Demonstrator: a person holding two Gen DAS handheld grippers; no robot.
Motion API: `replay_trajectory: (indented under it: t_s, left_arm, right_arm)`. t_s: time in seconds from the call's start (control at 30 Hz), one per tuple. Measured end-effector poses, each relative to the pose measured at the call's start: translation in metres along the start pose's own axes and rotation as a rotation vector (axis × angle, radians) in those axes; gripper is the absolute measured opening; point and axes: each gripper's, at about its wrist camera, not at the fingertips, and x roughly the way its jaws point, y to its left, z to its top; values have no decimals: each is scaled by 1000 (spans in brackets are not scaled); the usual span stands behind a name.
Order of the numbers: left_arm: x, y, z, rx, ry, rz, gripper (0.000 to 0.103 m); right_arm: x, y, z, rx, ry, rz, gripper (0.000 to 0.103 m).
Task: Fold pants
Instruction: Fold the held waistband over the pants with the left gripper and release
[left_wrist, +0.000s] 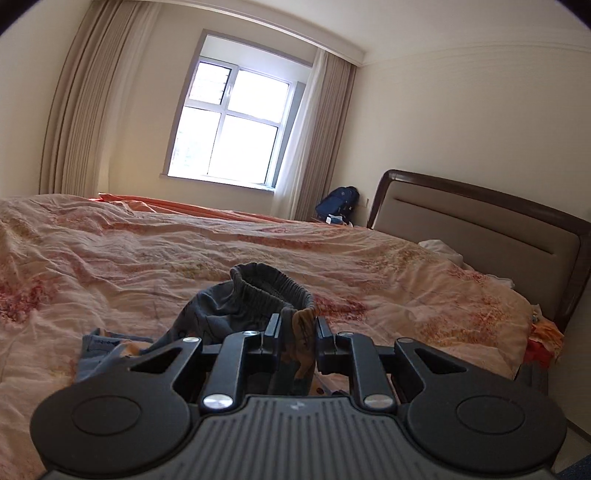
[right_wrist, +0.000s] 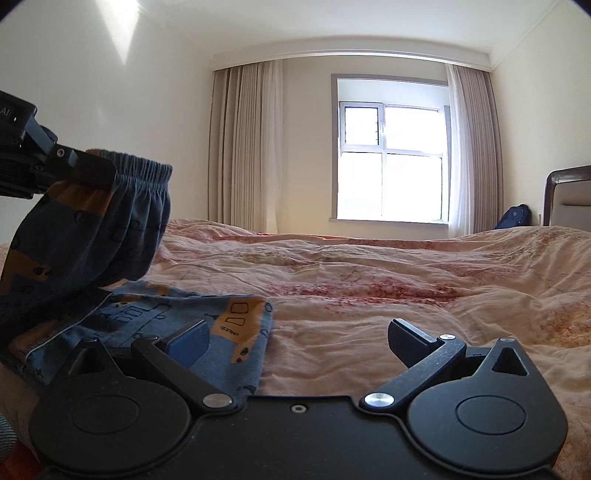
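Note:
The pants (left_wrist: 236, 299) are blue with orange and dark printed shapes and an elastic waistband. My left gripper (left_wrist: 297, 328) is shut on the waistband and holds that end lifted off the bed. In the right wrist view the same left gripper (right_wrist: 92, 170) enters from the left, with the raised waistband (right_wrist: 144, 171) hanging from it. The rest of the pants (right_wrist: 155, 325) lies flat on the bedspread (right_wrist: 369, 295). My right gripper (right_wrist: 299, 336) is open low over the bed, its left finger (right_wrist: 188, 341) above the flat pants fabric, nothing between its fingers.
A wide bed with a wrinkled pink floral bedspread (left_wrist: 147, 251) fills both views. A padded headboard (left_wrist: 480, 229) stands at the right. A window (left_wrist: 229, 122) with curtains is on the far wall, a blue backpack (left_wrist: 338, 205) below it. Colourful cloth (left_wrist: 543, 332) lies by the bed's right edge.

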Motion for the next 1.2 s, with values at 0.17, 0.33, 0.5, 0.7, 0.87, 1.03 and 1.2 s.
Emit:
replay_trajectory:
  t_s: [0.17, 0.33, 0.5, 0.7, 0.87, 1.03, 1.2]
  left_arm:
    - [27, 1, -23, 6, 104, -36, 19]
    - [34, 6, -34, -32, 155, -73, 28]
    - [31, 10, -34, -58, 151, -83, 48]
    - [4, 26, -30, -108, 68, 45, 89]
    - [-21, 51, -35, -117, 2, 323, 102]
    - [-37, 79, -47, -147, 26, 517, 103]
    - [-44, 98, -60, -210, 82, 545, 103]
  right_arm:
    - [-4, -8, -6, 5, 23, -35, 103]
    - [-3, -12, -11, 9, 43, -52, 103]
    - [-1, -12, -12, 8, 54, -53, 103]
    - [-7, -11, -8, 16, 30, -38, 103]
    - [-16, -9, 3, 100, -17, 112, 103]
    - [-14, 2, 10, 200, 21, 327, 103]
    - [-9, 18, 5, 237, 111, 401, 103]
